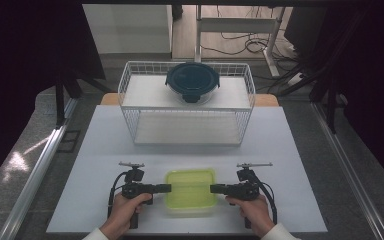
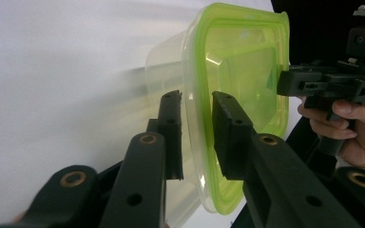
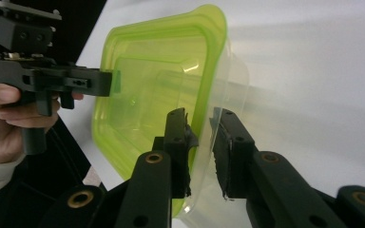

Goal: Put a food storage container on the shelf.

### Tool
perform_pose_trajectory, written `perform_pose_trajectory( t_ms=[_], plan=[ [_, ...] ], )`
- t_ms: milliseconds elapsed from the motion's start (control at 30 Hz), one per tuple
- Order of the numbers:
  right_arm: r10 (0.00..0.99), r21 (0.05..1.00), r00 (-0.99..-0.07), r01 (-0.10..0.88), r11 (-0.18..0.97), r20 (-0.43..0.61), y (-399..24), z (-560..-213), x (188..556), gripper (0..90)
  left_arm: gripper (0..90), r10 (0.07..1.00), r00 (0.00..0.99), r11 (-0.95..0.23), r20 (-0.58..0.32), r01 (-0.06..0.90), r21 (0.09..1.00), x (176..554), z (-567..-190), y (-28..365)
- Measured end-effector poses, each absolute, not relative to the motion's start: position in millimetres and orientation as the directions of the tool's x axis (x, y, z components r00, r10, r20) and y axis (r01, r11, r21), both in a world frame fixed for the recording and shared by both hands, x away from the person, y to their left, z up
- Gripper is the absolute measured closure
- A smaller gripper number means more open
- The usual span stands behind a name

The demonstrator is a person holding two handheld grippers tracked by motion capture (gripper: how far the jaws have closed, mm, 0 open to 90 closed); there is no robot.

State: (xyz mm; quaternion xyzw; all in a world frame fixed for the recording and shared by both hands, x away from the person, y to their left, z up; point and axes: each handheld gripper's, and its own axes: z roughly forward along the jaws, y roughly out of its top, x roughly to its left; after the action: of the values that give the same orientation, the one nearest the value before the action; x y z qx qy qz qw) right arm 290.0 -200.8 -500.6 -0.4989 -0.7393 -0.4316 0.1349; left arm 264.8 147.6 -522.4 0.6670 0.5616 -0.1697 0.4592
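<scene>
I am holding a green-lidded plastic box [image 1: 190, 189] at the near middle of the white table [image 1: 105, 140], with one gripper on each side of it. My left gripper [image 1: 165, 188] is coming in at the box's 9 o'clock side and my right gripper [image 1: 216, 188] at its 3 o'clock side, both lying level and pointing at each other across the lid.

In the left gripper view, the left gripper [image 2: 197, 133] is standing with its two jaws on either side of the box's green rim [image 2: 204, 156], one pad above the lid and one below against the clear wall; I am reading it as clenched on the rim. The right hand [image 2: 347, 130] and its gripper are showing at 3 o'clock, biting the far edge.

In the right gripper view, the right gripper [image 3: 202, 142] is straddling the rim the same way, and its pads are looking pressed onto the lid edge, so it is grasping the box too. The left hand [image 3: 9, 118] is sitting at 9 o'clock.

At 12 o'clock from the box, a white wire basket [image 1: 130, 85] is standing, with a round dark-lidded container [image 1: 192, 81] resting on top of it
</scene>
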Motion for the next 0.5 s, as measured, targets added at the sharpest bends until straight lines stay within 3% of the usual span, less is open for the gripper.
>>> perform_pose_trajectory(
  t_ms=[500],
  plan=[
    [0.614,0.585,-0.537,0.798,0.146,0.579,-198,-482,285,77.8,78.3,0.611,0.38,0.042,-0.695,0.861,0.507,261,-501,151]
  ],
)
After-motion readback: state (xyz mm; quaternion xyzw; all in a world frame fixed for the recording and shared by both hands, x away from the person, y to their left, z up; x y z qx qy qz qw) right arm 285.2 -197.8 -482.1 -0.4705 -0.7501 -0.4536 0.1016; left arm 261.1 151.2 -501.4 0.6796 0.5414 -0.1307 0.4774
